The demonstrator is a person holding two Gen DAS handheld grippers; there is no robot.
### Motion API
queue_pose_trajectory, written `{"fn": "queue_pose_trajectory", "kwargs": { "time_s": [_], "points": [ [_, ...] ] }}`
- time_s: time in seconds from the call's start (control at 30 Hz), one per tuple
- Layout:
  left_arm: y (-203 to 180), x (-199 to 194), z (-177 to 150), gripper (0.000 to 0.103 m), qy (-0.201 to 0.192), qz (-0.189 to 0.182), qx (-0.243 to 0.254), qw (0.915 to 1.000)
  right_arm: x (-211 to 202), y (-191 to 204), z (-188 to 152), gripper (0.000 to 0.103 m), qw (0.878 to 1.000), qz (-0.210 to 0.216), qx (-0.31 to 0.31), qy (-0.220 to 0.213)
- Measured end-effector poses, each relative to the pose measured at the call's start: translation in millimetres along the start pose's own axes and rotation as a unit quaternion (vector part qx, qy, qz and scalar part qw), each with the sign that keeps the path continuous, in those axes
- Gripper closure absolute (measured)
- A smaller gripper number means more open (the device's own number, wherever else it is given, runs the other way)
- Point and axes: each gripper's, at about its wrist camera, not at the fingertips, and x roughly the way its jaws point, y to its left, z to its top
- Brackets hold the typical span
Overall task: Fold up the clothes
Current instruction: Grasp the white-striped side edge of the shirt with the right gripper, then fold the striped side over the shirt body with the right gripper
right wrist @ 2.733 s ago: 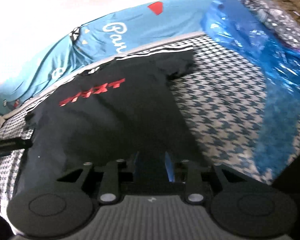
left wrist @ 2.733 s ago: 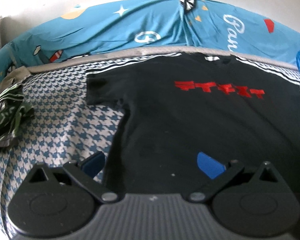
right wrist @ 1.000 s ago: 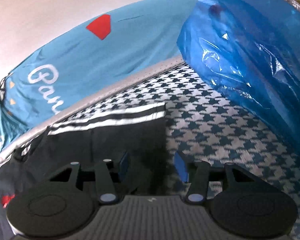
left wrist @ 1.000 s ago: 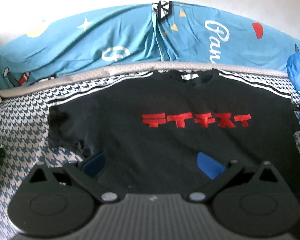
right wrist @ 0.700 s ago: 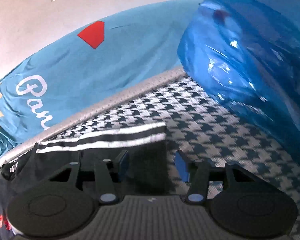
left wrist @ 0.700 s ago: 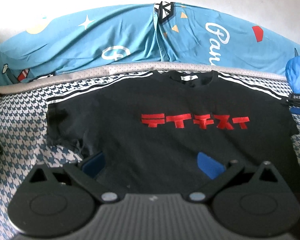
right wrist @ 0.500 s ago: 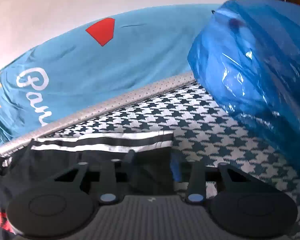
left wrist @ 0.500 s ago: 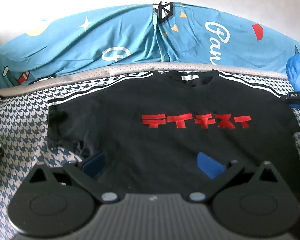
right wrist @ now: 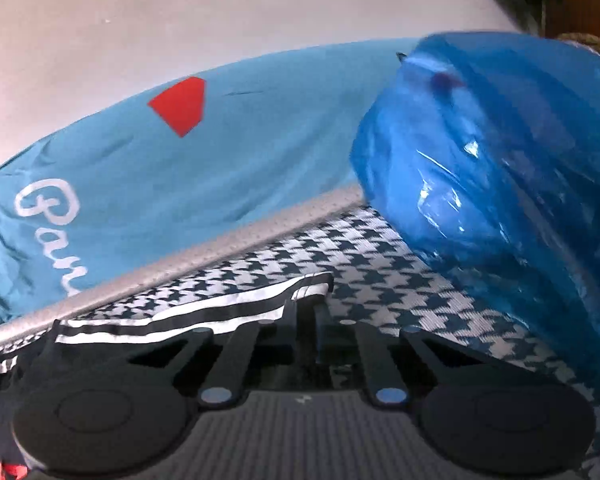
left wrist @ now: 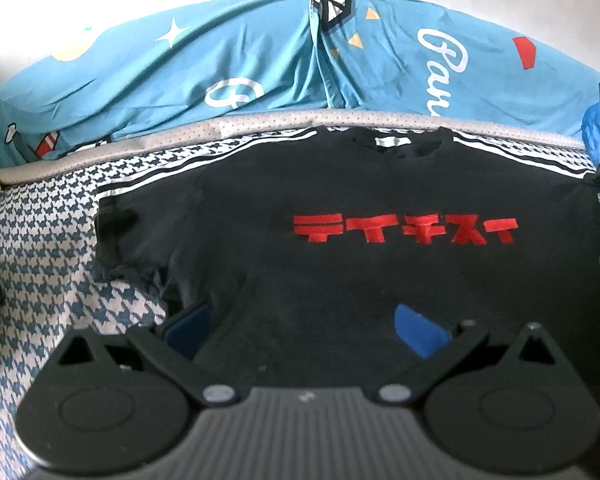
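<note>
T-shirt [left wrist: 380,272] lies flat, print up, on the houndstooth cover [left wrist: 52,248] in the left wrist view, no fold made yet; left gripper [left wrist: 304,322] hovers over its lower body w/ jaws wide, holding nothing. Right wrist view: right gripper [right wrist: 306,320] is pinched tight on the striped sleeve edge [right wrist: 204,314] near the blue plastic bag [right wrist: 500,200], so 1st sleeve fold is only starting, all else left.

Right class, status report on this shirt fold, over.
Left claw open over black T-shirt. Right claw shut on its striped sleeve. Blue plastic bag close beside.

Black tongs [left wrist: 302,326], blue pads [left wrist: 418,334], ribbed grey housing, apparently.
</note>
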Motion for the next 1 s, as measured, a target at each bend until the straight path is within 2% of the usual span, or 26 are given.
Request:
{"fn": "queue_pose_trajectory", "kwargs": {
  "time_s": [0.1,0.23,0.37,0.6,0.87,1.0],
  "points": [
    [1.2,3.2,-0.8,0.000,0.005,-0.002,0.000,1.0000,3.4,0.1,-2.7,0.093,1.000,0.003,0.001,0.012],
    [-1.9,2.0,-1.2,0.000,0.000,-0.005,0.005,1.0000,1.1,-13.6,2.7,0.088,0.998,0.029,0.044,0.024],
    [-3.4,1.6,-1.2,0.000,-0.002,-0.003,0.009,1.0000,-3.8,-26.2,6.4,0.075,0.997,0.041,0.060,0.037],
    [-6.2,1.6,-1.4,0.000,-0.004,-0.004,0.012,0.9999,-5.4,-33.9,1.3,0.073,0.994,0.063,0.063,0.063],
    [-6.0,4.8,-1.7,0.000,-0.001,0.001,0.015,0.9999,-6.2,-17.2,-4.0,0.073,0.996,0.065,0.018,0.059],
    [-5.9,5.4,-1.9,0.000,0.000,0.002,0.017,0.9999,-5.6,-14.0,-4.1,0.087,0.996,0.065,0.011,0.056]
  ]
}}
